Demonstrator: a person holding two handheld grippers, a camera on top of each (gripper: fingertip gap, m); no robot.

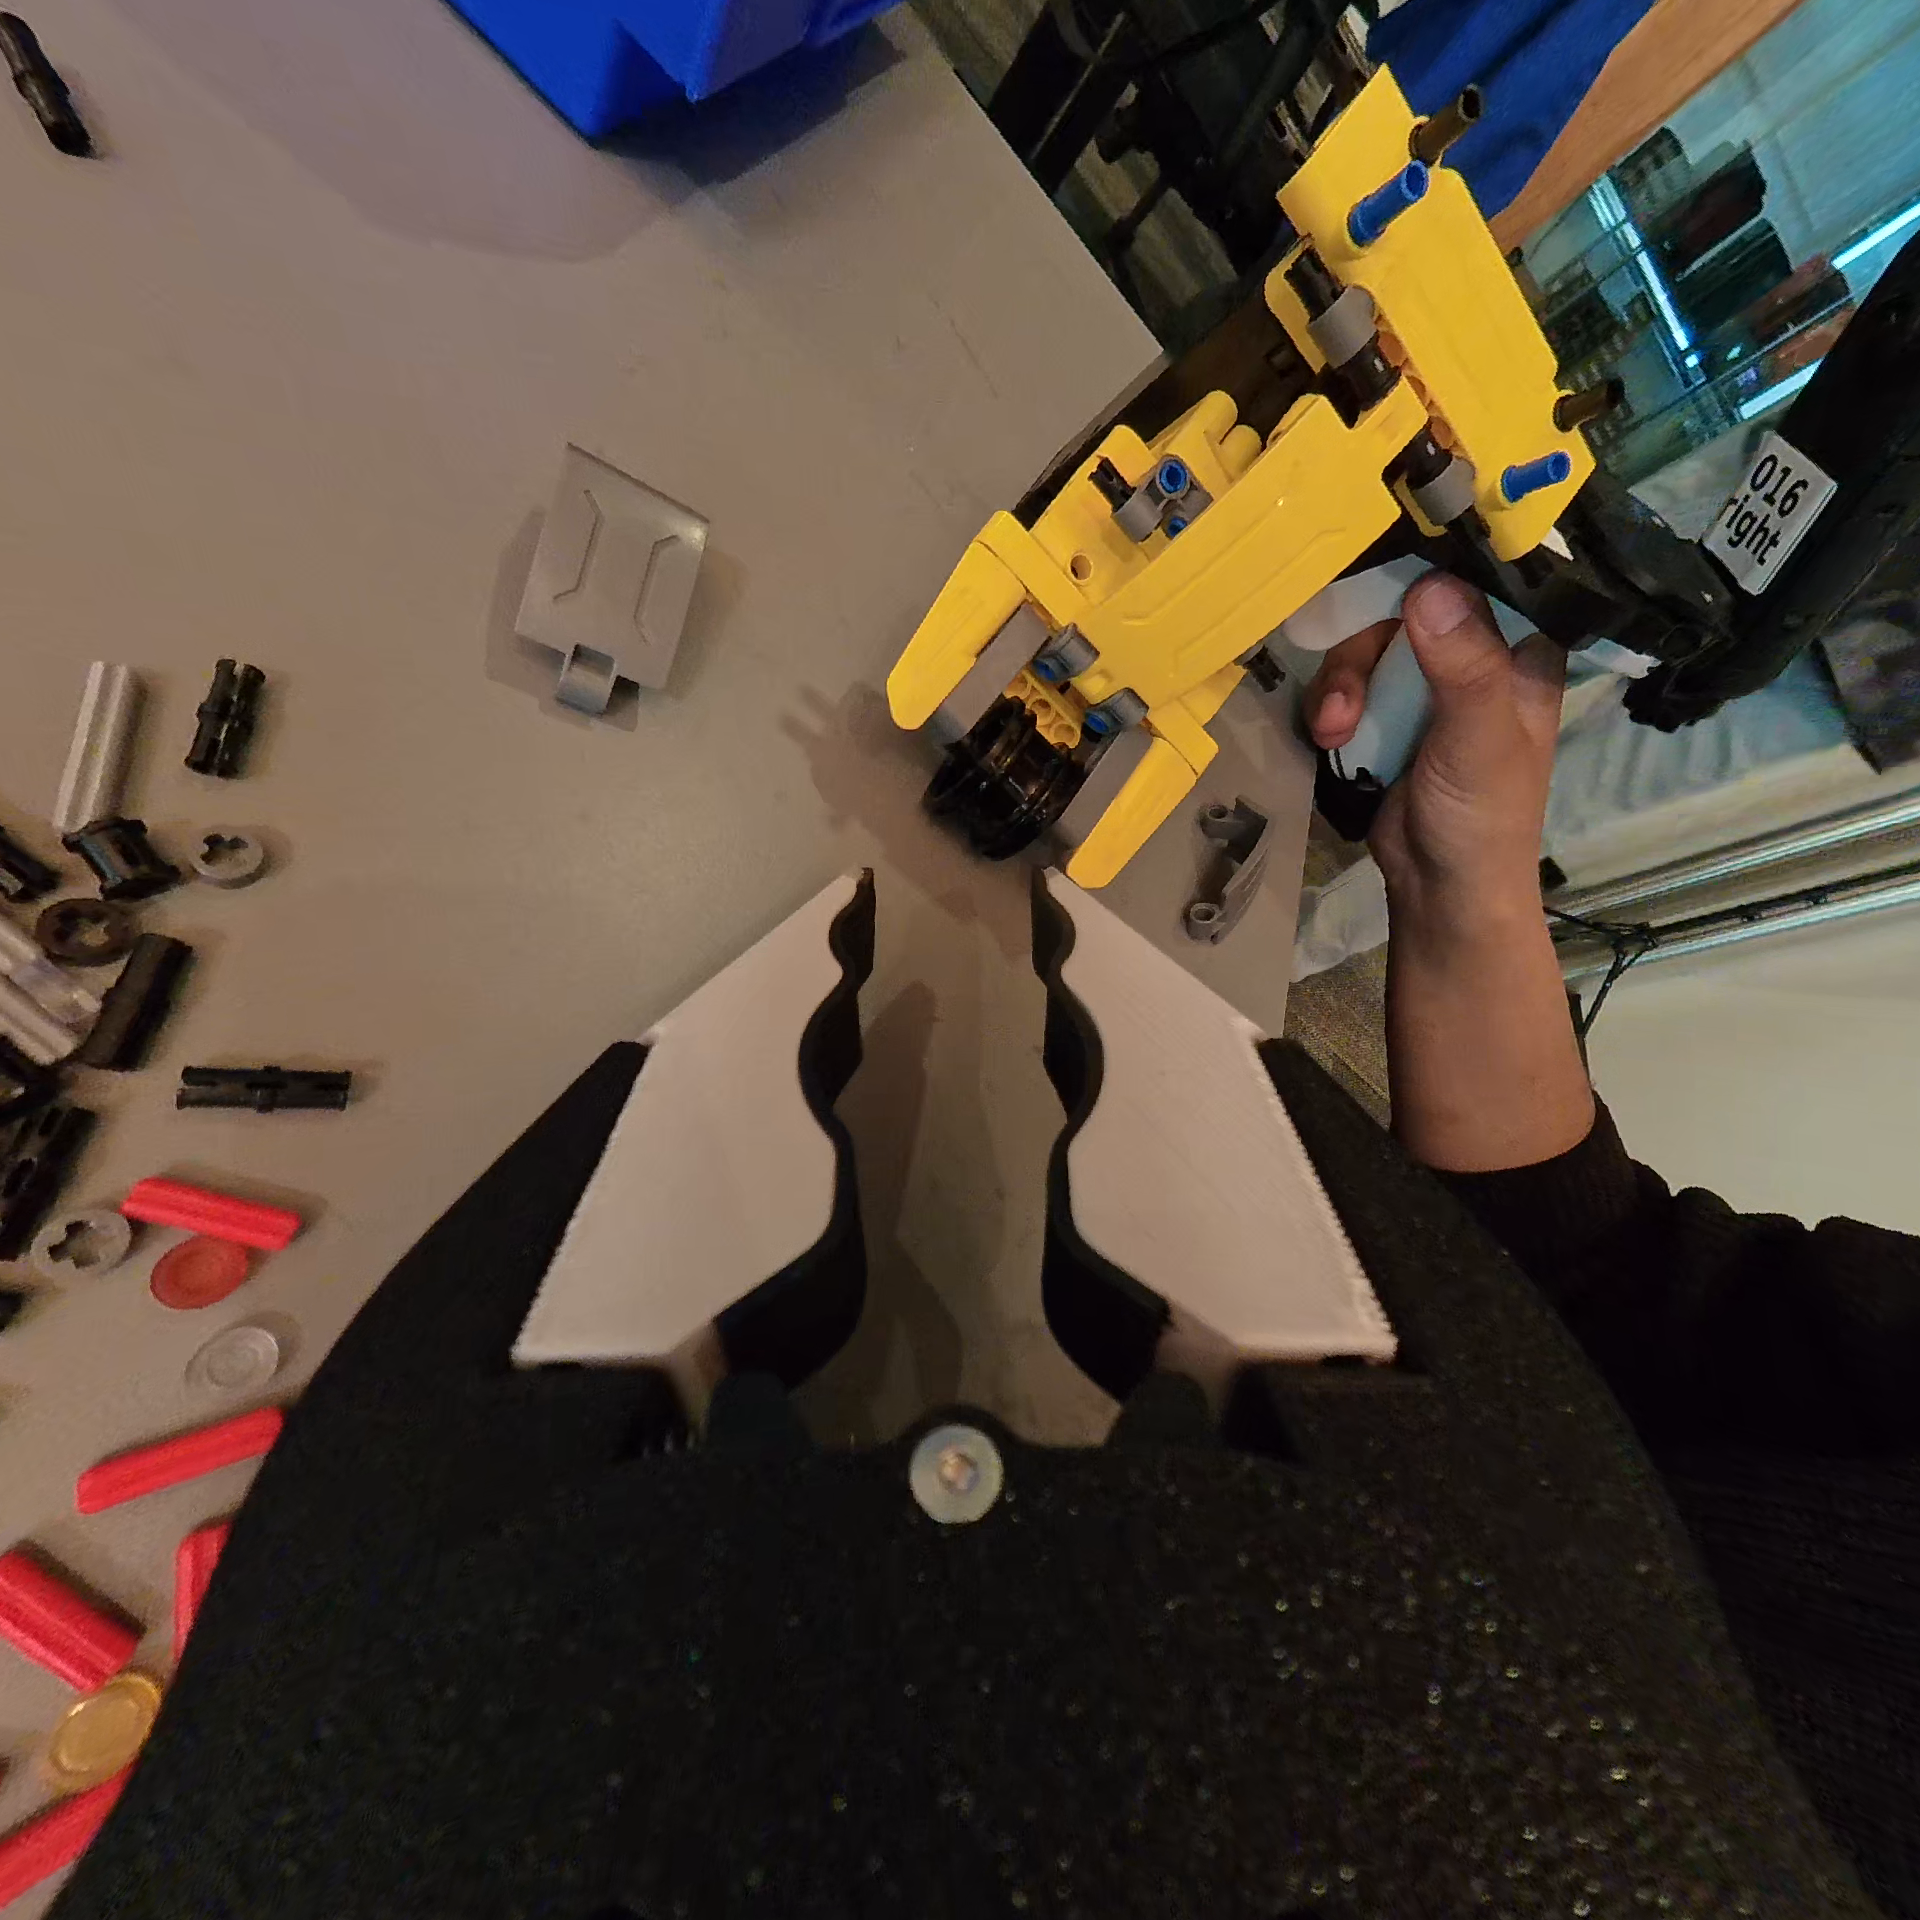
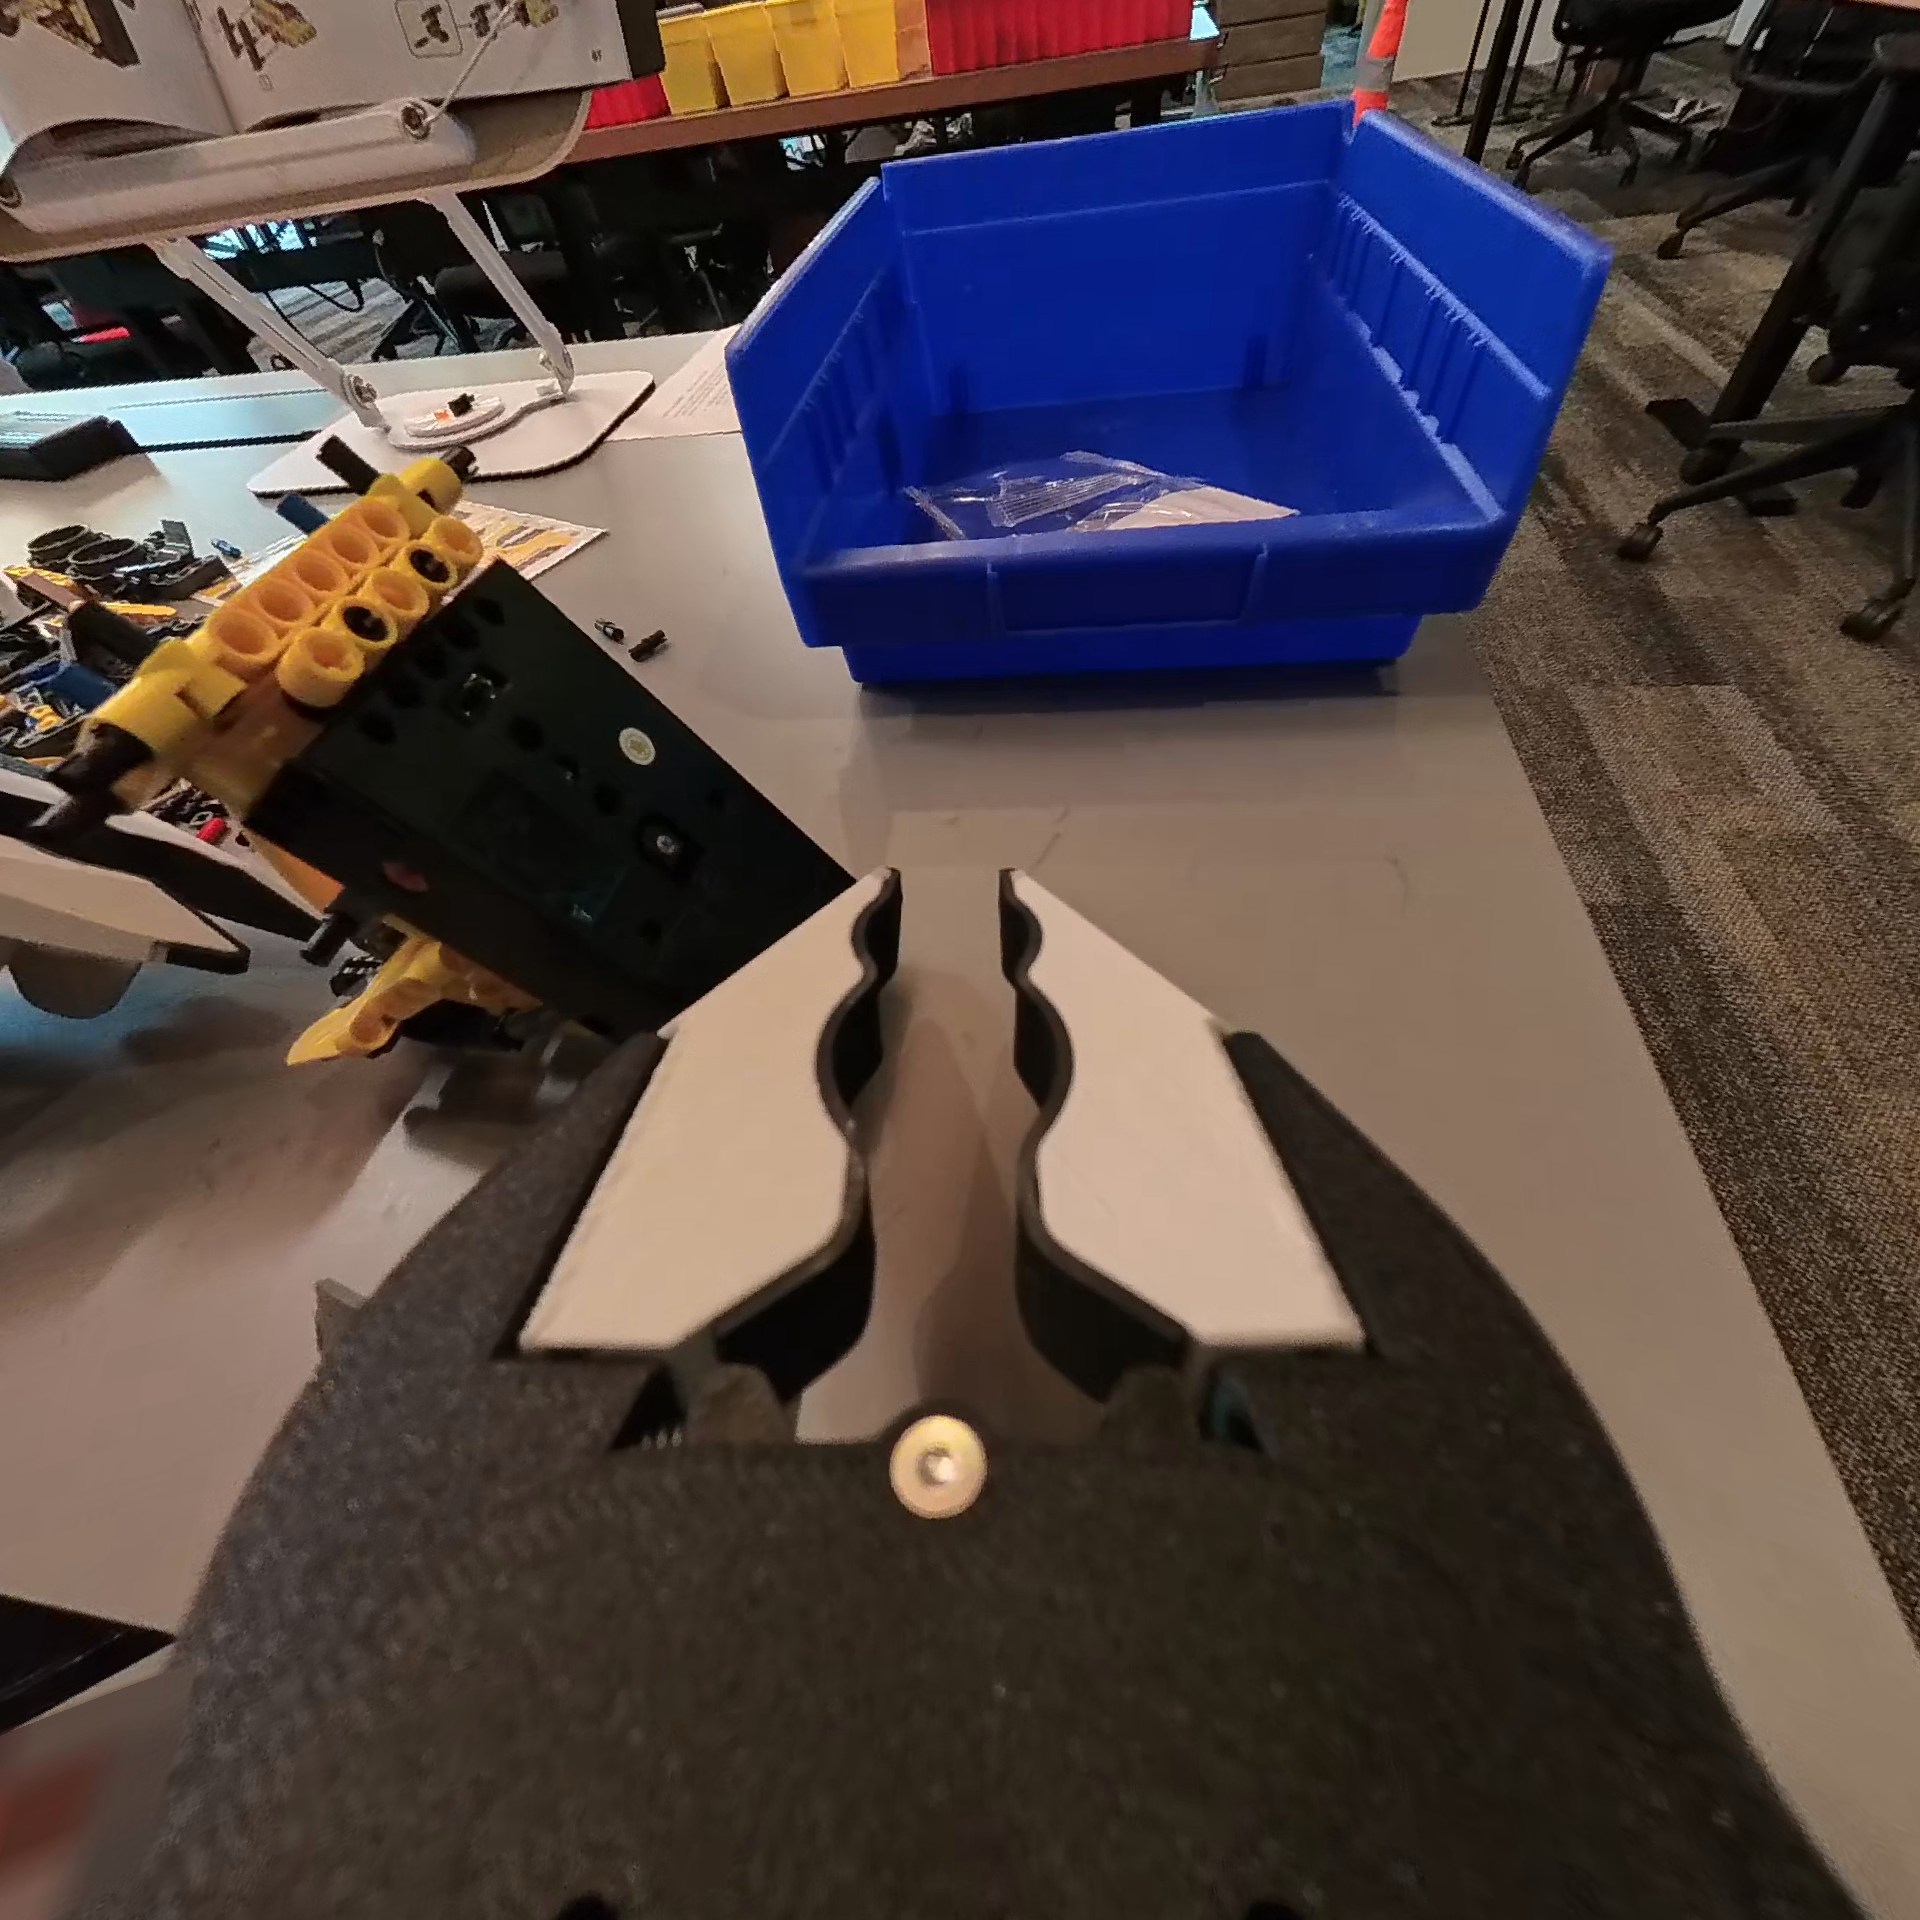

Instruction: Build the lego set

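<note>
Above the grey table (image 1: 416, 364), the left gripper (image 1: 954, 883) is hovering with jaws narrowly parted, gripping nothing, its tips just short of the yellow brick model's (image 1: 1247, 499) black wheel (image 1: 992, 790). Loose red and black pieces (image 1: 208, 1216) are lying to its left. The right gripper (image 2: 948, 883) is likewise hanging narrowly parted and unloaded, the model just beside its left finger, facing a blue bin (image 2: 1143, 582).

Your tongs (image 1: 954, 883) have white fingers (image 1: 727, 1122) with wavy black pads, a black body, one silver screw (image 1: 954, 1473). Your sleeve (image 1: 1714, 1351) is dark.
</note>
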